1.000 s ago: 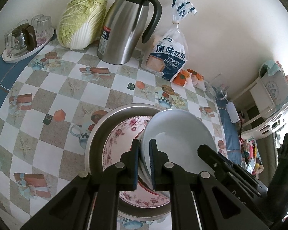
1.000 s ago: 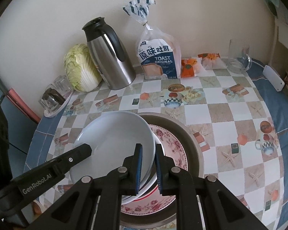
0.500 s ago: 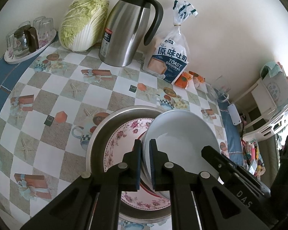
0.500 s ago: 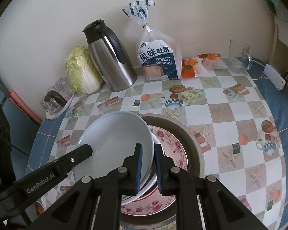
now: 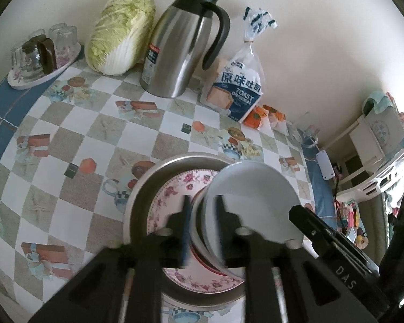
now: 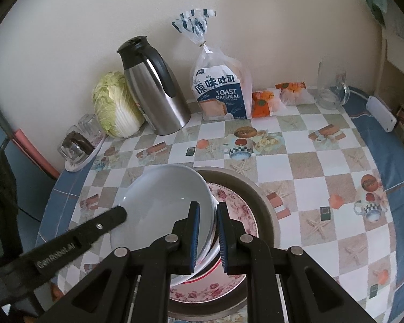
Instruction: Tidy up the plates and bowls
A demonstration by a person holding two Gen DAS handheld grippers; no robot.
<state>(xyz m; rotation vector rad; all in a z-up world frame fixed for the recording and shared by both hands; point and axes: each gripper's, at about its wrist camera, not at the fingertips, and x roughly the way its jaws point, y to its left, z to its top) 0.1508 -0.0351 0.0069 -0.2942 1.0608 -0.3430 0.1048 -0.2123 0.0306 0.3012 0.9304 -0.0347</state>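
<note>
A stack of pale blue-white bowls point(image 5: 250, 196) point(image 6: 161, 204) sits on a pink floral plate point(image 5: 175, 196) point(image 6: 237, 212) inside a round metal tray point(image 5: 145, 188) point(image 6: 266, 204). My left gripper point(image 5: 202, 210) straddles the left rim of the bowl stack; its blurred fingers stand wider apart, around the rim. My right gripper point(image 6: 207, 210) is shut on the right rim of the bowl stack. Each gripper shows in the other's view as a black arm over the bowls.
Along the back wall stand a steel thermos jug point(image 5: 180, 45), a napa cabbage point(image 5: 118, 43), a toast bag point(image 5: 237, 88), orange snack packets point(image 6: 266, 99), a glass jug point(image 6: 331, 86) and a tray of glasses point(image 5: 37, 56). White shelving point(image 5: 377, 140) stands at right.
My left gripper's fingers have spread apart on the bowl rim and are blurred with motion. The right gripper keeps its grip. Both views have risen slightly.
</note>
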